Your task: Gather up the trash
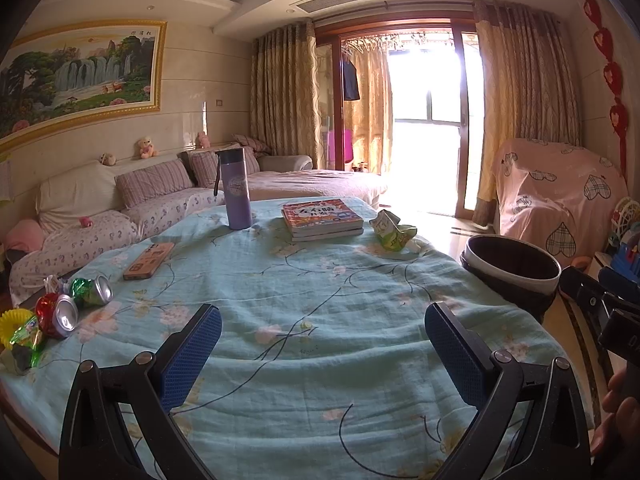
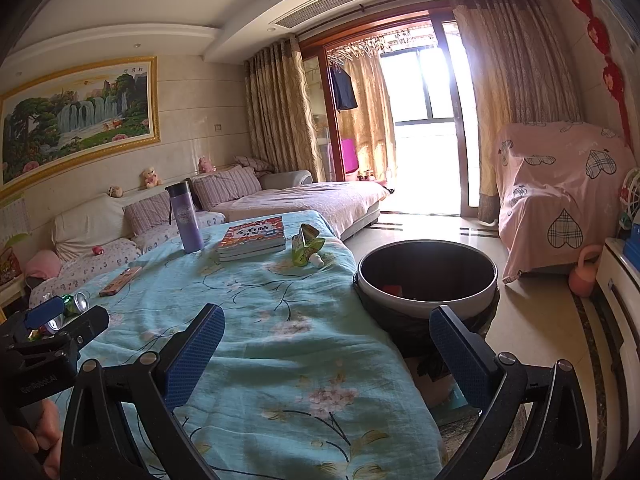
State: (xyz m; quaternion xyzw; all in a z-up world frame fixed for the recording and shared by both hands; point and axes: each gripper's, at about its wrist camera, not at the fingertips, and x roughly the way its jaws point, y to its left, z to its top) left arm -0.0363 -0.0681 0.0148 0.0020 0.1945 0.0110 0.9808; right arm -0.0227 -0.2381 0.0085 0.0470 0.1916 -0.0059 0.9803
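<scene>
Both tools, left tool (image 1: 322, 344) and right tool (image 2: 326, 346), hover with blue pads apart, holding nothing. The round grey, black-lined trash bin (image 2: 428, 280) stands beside the floral-cloth tabletop (image 1: 320, 300); something red lies inside. Crumpled green-white carton (image 1: 392, 232) lies nearest the bin; crushed red can (image 1: 60, 316) and green can (image 1: 94, 290) lie far from it. Judged mid-collection; a pickup likely follows.

Yellow ruffled plastic ring (image 1: 15, 317) cut off by left edge in left wrist view. Crushed red-and-silver drink can (image 2: 54, 325) mostly hidden behind left gripper's blue pad in right wrist view. Small red item inside round white-rimmed trash bin (image 2: 427, 280) too dim to identify. Cover text on stacked colourful books (image 1: 321, 219) unreadable.
</scene>
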